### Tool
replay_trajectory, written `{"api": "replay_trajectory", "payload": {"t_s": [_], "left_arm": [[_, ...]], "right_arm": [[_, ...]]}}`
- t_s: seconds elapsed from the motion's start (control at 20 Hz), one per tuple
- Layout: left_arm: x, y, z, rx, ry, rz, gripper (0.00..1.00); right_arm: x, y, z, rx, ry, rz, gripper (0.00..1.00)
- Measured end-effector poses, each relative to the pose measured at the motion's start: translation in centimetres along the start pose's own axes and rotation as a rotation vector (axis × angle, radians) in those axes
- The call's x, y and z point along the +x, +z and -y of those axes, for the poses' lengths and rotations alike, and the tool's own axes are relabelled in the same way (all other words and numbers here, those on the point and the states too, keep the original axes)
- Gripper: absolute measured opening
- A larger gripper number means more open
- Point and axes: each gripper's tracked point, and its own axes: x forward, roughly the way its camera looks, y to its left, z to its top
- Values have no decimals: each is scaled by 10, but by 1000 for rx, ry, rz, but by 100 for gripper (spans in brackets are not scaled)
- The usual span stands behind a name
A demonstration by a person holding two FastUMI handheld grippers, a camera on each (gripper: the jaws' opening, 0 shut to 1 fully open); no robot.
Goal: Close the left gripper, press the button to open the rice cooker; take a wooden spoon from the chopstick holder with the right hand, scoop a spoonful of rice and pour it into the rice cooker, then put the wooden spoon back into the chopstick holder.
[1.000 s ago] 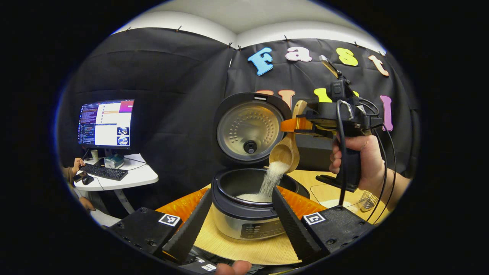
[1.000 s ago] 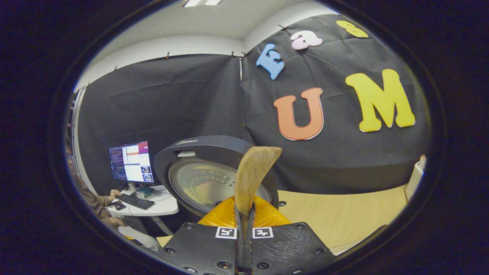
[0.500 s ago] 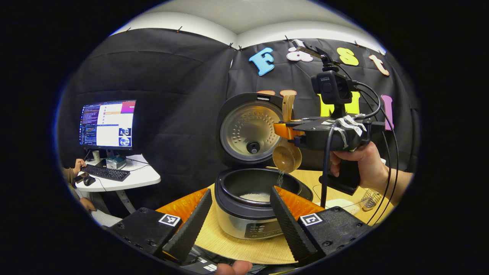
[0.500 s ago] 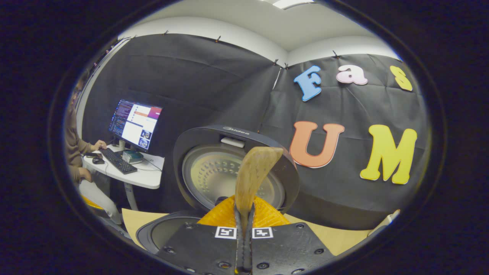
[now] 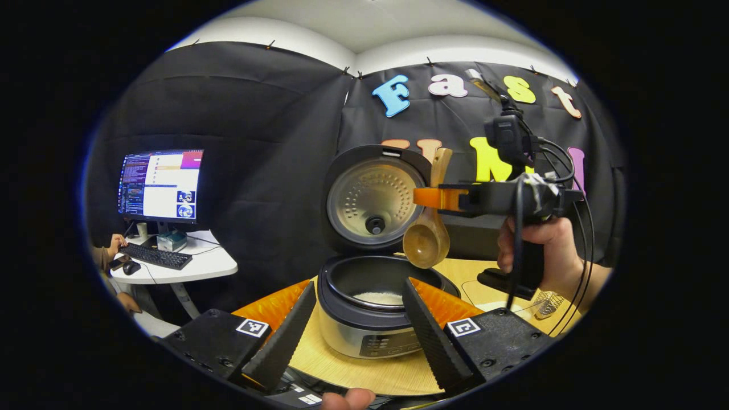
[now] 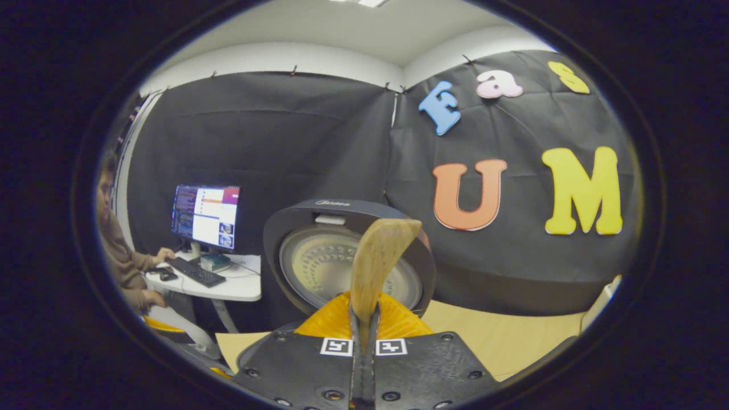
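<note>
Right gripper (image 5: 435, 198) jaws clamped on wooden spoon (image 5: 427, 242) handle; bowl hangs empty above rice cooker (image 5: 370, 310) rim at 2 o'clock, tilted for pour. Rice lies in pot. Lid (image 5: 376, 196) stands open behind spoon; could block lift. Left gripper (image 5: 356, 319) jaws apart, flanking cooker on tabletop (image 5: 364, 373). Chopstick holder (image 5: 548, 302) at 3 o'clock, next stop likely.

Setting: a lab recording booth, not a home kitchen. Black cloth wall (image 5: 239, 142) pinned up below a white ceiling; a white desk (image 5: 199, 265) carrying a lit monitor (image 5: 159, 185), keyboard (image 5: 155, 257) and mouse, with a seated person (image 6: 122, 262) working there. A wooden table (image 5: 364, 373) bears a rice cooker (image 5: 370, 307), lid open.
</note>
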Motion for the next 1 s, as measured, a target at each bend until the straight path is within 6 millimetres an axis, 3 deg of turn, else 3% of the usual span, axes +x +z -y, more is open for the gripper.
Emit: {"api": "replay_trajectory", "payload": {"t_s": [0.15,0.3,0.55,0.75,1.0], "left_arm": [[-2,3,15,-8,-18,11,98],[-3,9,34,-3,-42,27,98],[-2,15,62,40,-62,63,98],[-2,14,83,85,-92,72,98],[-6,13,104,112,-130,82,98]], "right_arm": [[-34,11,26,185,3,8,0],[-70,10,73,319,-44,5,0],[-154,-1,182,378,-249,52,0],[-222,-26,270,380,-460,72,0],[-277,-50,336,351,-645,80,0]]}}
